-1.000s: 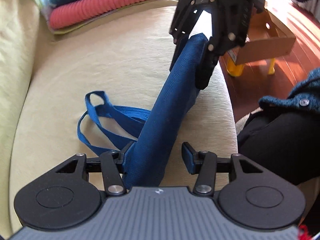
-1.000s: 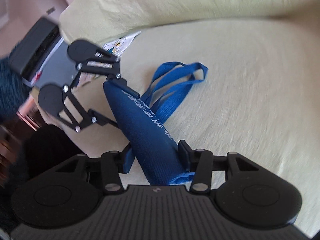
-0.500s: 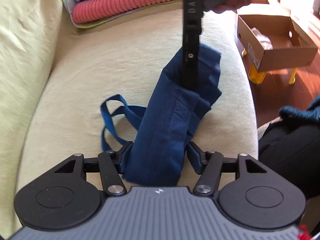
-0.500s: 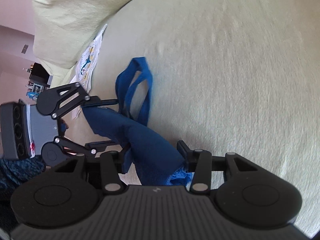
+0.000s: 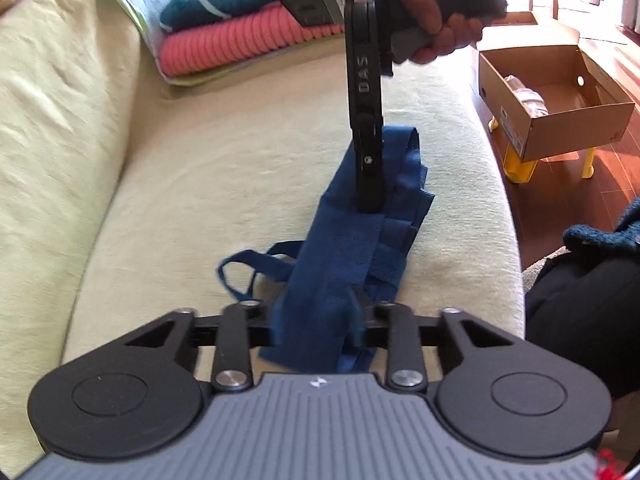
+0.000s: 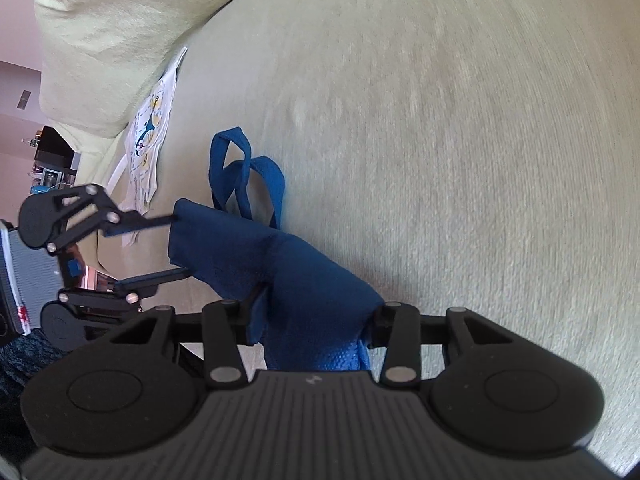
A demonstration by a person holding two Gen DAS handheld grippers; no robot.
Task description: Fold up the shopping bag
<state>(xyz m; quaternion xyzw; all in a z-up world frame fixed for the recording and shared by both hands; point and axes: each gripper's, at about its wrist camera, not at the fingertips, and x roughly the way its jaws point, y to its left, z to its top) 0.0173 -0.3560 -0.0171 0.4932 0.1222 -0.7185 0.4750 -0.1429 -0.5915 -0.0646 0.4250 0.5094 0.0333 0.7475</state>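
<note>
Parts hidden from sight

The left gripper (image 5: 316, 320) fingertips are covered by the blue bag (image 5: 352, 248); its handles (image 5: 248, 268) are blurred.

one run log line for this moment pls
left gripper: just closed on blue shopping bag near end | right gripper: shut on far end | bag handles: loose on sofa

I see the bag (image 5: 344, 248) as matt woven blue cloth, the sofa (image 5: 200, 168) as napped pale-green fabric, my claws (image 5: 316, 320) as matt black plastic.

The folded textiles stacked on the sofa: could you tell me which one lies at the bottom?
The coral-pink ribbed knit lies at the bottom; the teal one with pale stripes rests on it.
</note>
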